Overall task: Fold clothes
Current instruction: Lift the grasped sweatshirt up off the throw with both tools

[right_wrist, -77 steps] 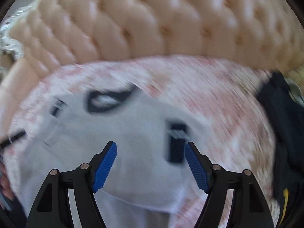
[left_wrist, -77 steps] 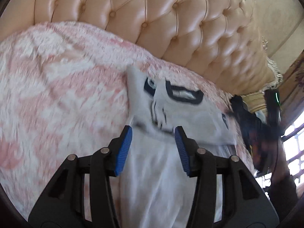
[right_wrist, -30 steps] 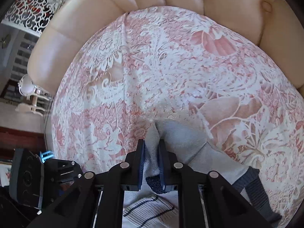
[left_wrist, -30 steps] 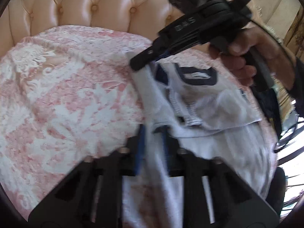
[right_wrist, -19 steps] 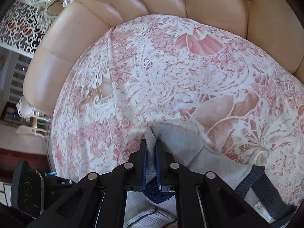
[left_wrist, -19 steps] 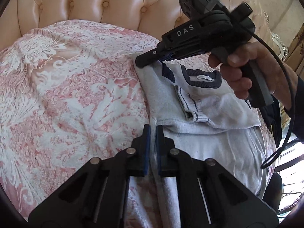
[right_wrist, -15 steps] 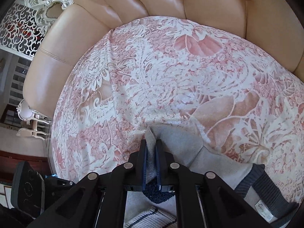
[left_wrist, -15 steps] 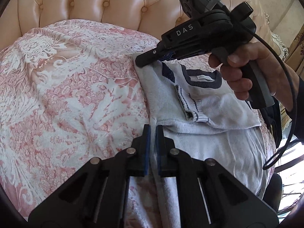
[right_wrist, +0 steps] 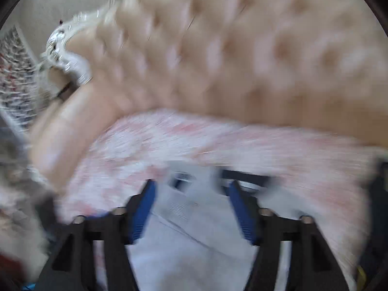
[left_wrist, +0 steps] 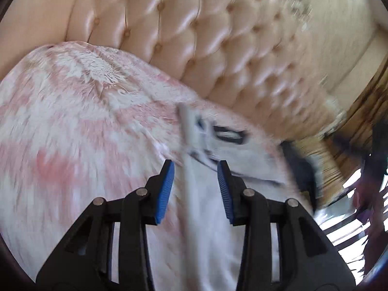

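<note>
1. Knitwear first: a pale grey sweater with a dark navy neckband [left_wrist: 218,169] lies on the pink-and-white floral bedspread [left_wrist: 72,133], just below the tufted cream leather headboard [left_wrist: 206,36].
2. Its left edge runs as a straight doubled strip, and a sleeve with dark stripes lies folded in across the chest, so at least one side looks turned in.
3. Both views are blurred; the far side and hem cannot be judged.
4. The left gripper [left_wrist: 195,189] stands wide apart above the strip, holding nothing.
5. The right gripper [right_wrist: 191,212] is likewise spread, empty, over the sweater's body.
6. Judging by this, further folding of the body probably remains.
</note>
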Motion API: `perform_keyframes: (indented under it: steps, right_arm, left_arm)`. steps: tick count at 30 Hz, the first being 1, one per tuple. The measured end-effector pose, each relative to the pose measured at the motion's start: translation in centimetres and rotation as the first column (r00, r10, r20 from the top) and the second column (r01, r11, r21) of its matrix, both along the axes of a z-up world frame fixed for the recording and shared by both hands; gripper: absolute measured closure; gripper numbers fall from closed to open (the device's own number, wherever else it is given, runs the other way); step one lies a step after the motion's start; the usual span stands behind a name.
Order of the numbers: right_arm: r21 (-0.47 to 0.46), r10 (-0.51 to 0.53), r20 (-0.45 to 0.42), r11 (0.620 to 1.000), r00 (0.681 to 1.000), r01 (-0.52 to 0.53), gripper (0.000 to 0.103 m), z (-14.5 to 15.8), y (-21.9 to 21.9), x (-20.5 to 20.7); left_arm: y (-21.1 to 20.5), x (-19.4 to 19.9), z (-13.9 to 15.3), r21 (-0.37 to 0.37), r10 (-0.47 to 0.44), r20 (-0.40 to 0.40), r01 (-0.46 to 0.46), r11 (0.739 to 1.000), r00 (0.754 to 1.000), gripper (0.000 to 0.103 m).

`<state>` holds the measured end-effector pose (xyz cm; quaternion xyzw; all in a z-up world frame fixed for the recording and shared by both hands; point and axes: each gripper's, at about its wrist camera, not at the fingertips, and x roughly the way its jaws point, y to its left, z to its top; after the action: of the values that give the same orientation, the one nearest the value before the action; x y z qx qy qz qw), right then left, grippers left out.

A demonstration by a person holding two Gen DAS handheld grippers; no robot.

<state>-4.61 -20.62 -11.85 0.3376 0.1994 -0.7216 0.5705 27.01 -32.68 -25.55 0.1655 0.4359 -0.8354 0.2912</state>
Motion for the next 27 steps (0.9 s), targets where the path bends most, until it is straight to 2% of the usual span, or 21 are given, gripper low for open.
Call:
perform_keyframes:
  steps: [1,2,3,4,5,6,7,9,11,12,15,17,20,23,25,27]
  right_arm:
    - [-0.024,-0.056,-0.048,0.998,0.997,0.055,0.015,-0.1,4.6,1.2]
    - [-0.047,-0.111,-0.088,0.993,0.990,0.108,0.015,-0.5,9.4,2.5]
    - [-0.050,-0.163,-0.078,0.986,0.983,0.160,0.015,-1.5,13.6,3.4]
    - [-0.045,-0.214,-0.053,0.976,0.975,0.212,0.015,-2.8,17.6,4.1]
    - [-0.031,-0.283,0.009,0.959,0.959,0.283,0.015,-4.5,21.1,4.5]
    - [-0.011,-0.315,0.080,0.948,0.946,0.317,0.015,-6.0,22.5,4.3]
    - [0.012,-0.334,0.149,0.942,0.931,0.336,0.015,-7.4,23.3,4.0]
    - [0.060,-0.370,0.283,0.927,0.885,0.369,0.015,-10.2,25.0,3.4]
    - [0.113,-0.404,0.409,0.912,0.818,0.394,0.015,-13.1,26.7,2.8]
    - [0.141,-0.419,0.468,0.904,0.778,0.403,0.015,-14.5,27.6,2.5]
    - [0.118,-0.360,0.516,0.929,0.777,0.352,0.014,-15.3,26.4,2.7]
    - [0.112,-0.320,0.544,0.944,0.776,0.311,0.014,-15.5,25.4,3.4]
    - [0.127,-0.296,0.582,0.953,0.758,0.274,0.014,-16.4,24.4,4.5]
    - [0.141,-0.298,0.614,0.952,0.731,0.271,0.014,-17.3,24.4,5.2]
    - [0.144,-0.311,0.633,0.947,0.708,0.287,0.014,-17.7,24.8,5.4]
    - [0.138,-0.326,0.647,0.939,0.689,0.315,0.014,-17.5,25.4,5.2]
  left_arm:
    - [1.8,1.2,0.6,0.012,0.014,-0.045,-0.013,1.000,0.999,0.057]
    - [3.6,1.9,0.7,0.042,0.032,-0.046,-0.030,0.999,0.998,0.048]
    - [5.5,2.6,0.7,0.071,0.049,-0.046,-0.045,0.996,0.998,0.047]
    - [6.9,2.8,0.7,0.089,0.044,-0.036,-0.040,0.995,0.998,0.047]
    - [8.3,3.2,0.4,0.118,0.034,-0.045,-0.028,0.993,0.998,0.047]
    - [9.7,3.6,0.2,0.148,0.024,-0.054,-0.016,0.989,0.998,0.047]
    - [11.0,4.1,-0.1,0.180,0.016,-0.064,-0.004,0.984,0.998,0.047]
    - [12.4,5.7,-1.3,0.325,0.052,-0.144,-0.002,0.946,0.988,0.048]
    - [13.6,7.4,-1.9,0.423,0.112,-0.207,-0.014,0.906,0.972,0.058]
    - [14.2,7.8,-1.8,0.454,0.129,-0.215,-0.018,0.891,0.968,0.058]
    - [16.2,8.8,-1.9,0.553,0.193,-0.249,-0.024,0.833,0.949,0.058]
    - [16.8,8.4,-2.1,0.580,0.213,-0.250,-0.030,0.814,0.945,0.058]
    - [16.3,7.4,-3.8,0.613,0.259,-0.225,-0.070,0.787,0.939,0.058]
    - [15.7,6.1,-7.3,0.676,0.271,-0.189,-0.075,0.733,0.944,0.058]
    - [15.6,5.1,-9.1,0.694,0.246,-0.167,-0.064,0.717,0.955,0.058]
    - [15.2,4.6,-9.9,0.685,0.243,-0.171,-0.062,0.726,0.955,0.058]
